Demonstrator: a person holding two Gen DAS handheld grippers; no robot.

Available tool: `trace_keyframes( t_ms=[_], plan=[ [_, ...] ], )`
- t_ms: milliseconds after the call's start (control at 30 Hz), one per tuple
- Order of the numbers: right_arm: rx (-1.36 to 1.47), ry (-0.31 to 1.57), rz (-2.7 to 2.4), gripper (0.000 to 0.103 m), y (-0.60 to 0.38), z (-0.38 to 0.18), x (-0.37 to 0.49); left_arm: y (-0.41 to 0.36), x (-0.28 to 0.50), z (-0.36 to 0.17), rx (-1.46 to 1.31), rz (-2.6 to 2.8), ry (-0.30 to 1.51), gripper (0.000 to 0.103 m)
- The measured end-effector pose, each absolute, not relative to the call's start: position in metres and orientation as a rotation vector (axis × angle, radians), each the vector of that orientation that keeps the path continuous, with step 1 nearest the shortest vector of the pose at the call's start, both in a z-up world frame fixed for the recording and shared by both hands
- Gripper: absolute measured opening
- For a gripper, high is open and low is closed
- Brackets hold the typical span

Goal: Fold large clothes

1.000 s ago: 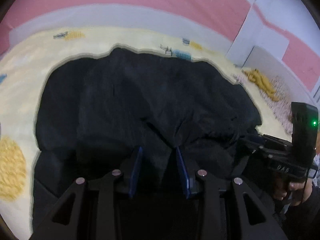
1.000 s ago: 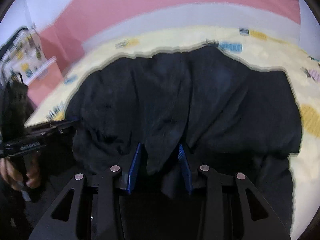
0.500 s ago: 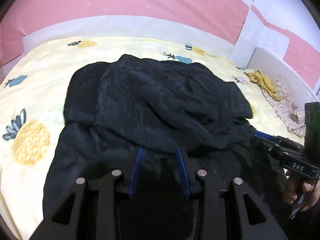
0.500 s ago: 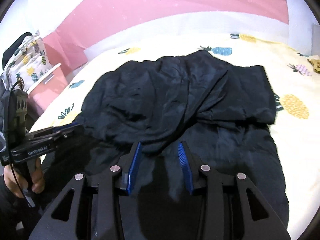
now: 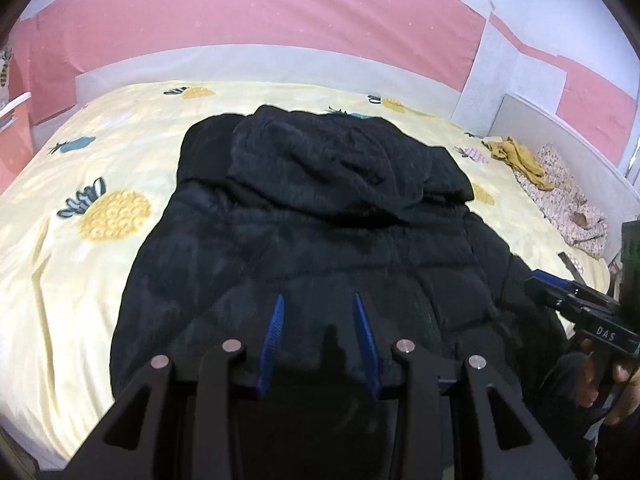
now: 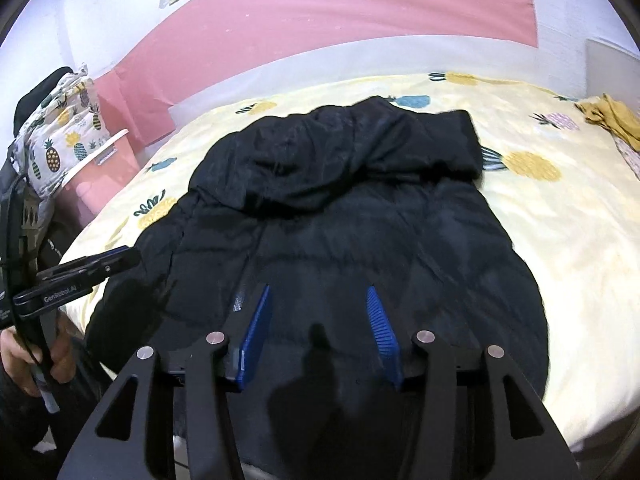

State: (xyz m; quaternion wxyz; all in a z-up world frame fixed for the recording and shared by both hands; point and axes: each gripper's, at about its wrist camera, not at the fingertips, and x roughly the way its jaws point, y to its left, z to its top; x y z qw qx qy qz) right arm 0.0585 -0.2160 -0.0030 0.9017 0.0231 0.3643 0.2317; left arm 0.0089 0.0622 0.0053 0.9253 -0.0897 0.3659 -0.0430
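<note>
Nothing is held between the half-open blue pads of the left gripper [image 5: 318, 300]; the right gripper [image 6: 318, 292] is opening, also empty. Just ahead, the black jacket [image 5: 320, 220] lies on the bed [image 5: 60, 280], its far part folded back; further folds are judged outstanding.

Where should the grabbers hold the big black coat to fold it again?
Probably the black coat by its near hem corners, one gripper each, coming from the near bed edge: the far part is already folded over, and the hem lies flat and closest.
</note>
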Motion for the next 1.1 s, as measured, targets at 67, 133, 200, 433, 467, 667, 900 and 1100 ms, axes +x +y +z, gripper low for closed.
trace_keyframes(
  t_ms=[67,133,200,433,467,667,900,1100],
  plan=[
    [0.052,0.757,0.47,0.05,-0.223,-0.007,0.051,0.06,-0.002,0.002,-0.174,-0.079,0.748,0.038],
    [0.069,0.764,0.453,0.05,-0.231,-0.012,0.045,0.06,-0.011,-0.002,-0.17,-0.073,0.749,0.038],
    [0.087,0.78,0.433,0.051,-0.237,-0.016,0.041,0.061,-0.018,-0.005,-0.164,-0.066,0.757,0.038],
    [0.11,0.809,0.359,0.053,-0.267,-0.027,0.043,0.085,-0.031,-0.014,-0.179,0.005,0.755,0.052],
    [0.113,0.81,0.352,0.056,-0.272,-0.028,0.045,0.09,-0.032,-0.015,-0.187,0.014,0.755,0.054],
    [0.14,0.831,0.287,0.059,-0.302,-0.035,0.06,0.121,-0.032,-0.021,-0.19,0.09,0.742,0.059],
    [0.189,0.853,0.2,0.059,-0.338,-0.042,0.074,0.152,-0.03,-0.039,-0.233,0.132,0.778,0.066],
    [0.299,0.975,0.188,0.06,-0.357,-0.064,0.087,0.158,-0.028,-0.059,-0.324,0.078,0.838,0.067]
  ],
)
